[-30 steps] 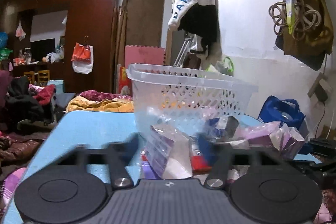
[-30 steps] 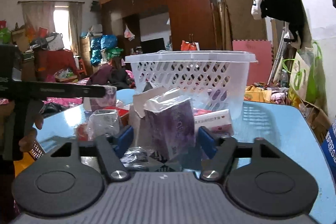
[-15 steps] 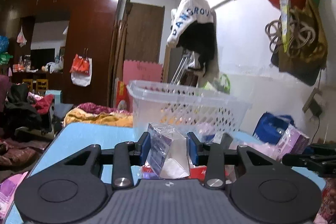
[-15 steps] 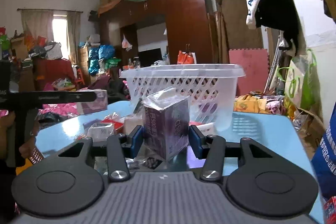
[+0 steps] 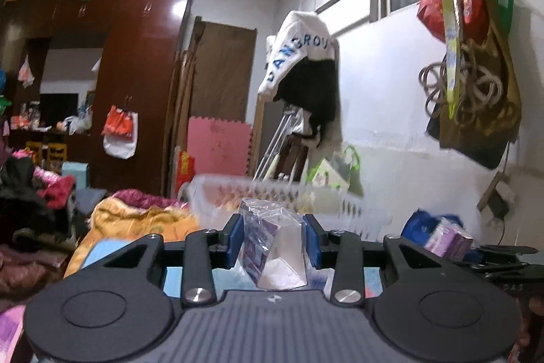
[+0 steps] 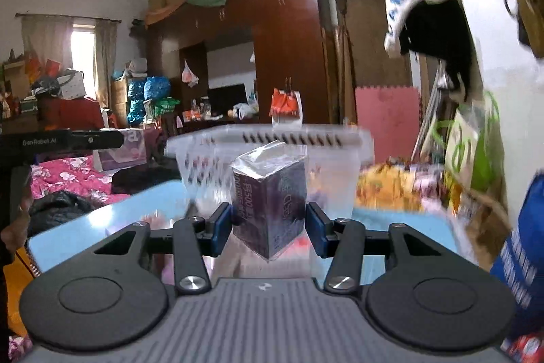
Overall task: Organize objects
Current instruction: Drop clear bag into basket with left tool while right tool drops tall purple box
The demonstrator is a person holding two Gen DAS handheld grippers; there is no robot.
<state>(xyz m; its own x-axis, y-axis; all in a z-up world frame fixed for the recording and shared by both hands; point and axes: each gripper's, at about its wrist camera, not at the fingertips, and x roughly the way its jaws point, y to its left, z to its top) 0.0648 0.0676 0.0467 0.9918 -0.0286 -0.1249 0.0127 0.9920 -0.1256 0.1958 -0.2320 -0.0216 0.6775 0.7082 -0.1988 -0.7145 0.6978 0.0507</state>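
Observation:
My left gripper (image 5: 274,240) is shut on a purple tissue pack (image 5: 272,252) in clear wrap, held above the blue table (image 5: 102,252). My right gripper (image 6: 268,223) is shut on a second purple tissue pack (image 6: 270,203), also lifted. The white perforated basket (image 5: 282,196) stands just beyond the left pack; in the right wrist view the basket (image 6: 272,138) is behind the right pack, its rim near pack-top height. The right gripper with its pack shows at the right edge of the left wrist view (image 5: 452,238); the left gripper shows at the left of the right wrist view (image 6: 112,138).
A blue bag (image 6: 520,247) sits at the right of the table (image 6: 102,223). Clothes hang on the wall rail (image 5: 302,63). Piled clothing (image 5: 136,216) and a wardrobe (image 5: 136,73) lie beyond the table.
Both grippers closed on their tissue packs and lifted them off the table pile, rising toward the level of the basket rim.

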